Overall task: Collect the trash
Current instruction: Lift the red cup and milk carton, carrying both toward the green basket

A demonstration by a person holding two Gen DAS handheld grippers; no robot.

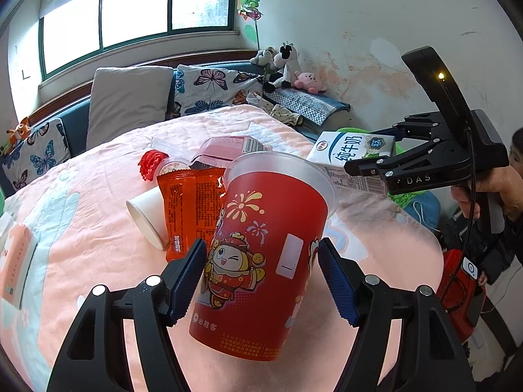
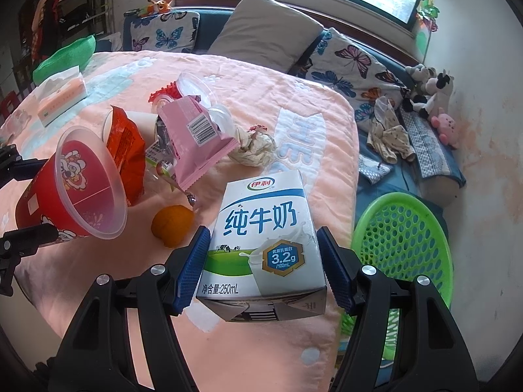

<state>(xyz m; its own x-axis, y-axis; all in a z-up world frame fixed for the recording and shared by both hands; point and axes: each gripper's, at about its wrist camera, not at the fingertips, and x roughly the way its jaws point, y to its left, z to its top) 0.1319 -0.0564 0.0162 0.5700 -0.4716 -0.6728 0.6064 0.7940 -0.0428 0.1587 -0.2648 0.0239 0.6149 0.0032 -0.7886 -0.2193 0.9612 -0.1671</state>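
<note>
My left gripper (image 1: 261, 281) is shut on a red plastic cup (image 1: 264, 254) with cartoon print and holds it tilted above the pink blanket; the cup also shows in the right wrist view (image 2: 75, 192). My right gripper (image 2: 261, 268) is shut on a white and blue milk carton (image 2: 264, 238) and holds it over the bed's edge; the carton shows in the left wrist view (image 1: 353, 153) too. A green perforated basket (image 2: 405, 254) stands on the floor to the right of the carton.
On the blanket lie an orange snack bag (image 2: 127, 150), a pink wrapper (image 2: 196, 134), a white paper cup (image 1: 147, 215), crumpled paper (image 2: 255, 147), an orange fruit (image 2: 173, 225), a red mesh (image 1: 152, 163) and a tissue pack (image 2: 62, 98). Pillows and plush toys line the back.
</note>
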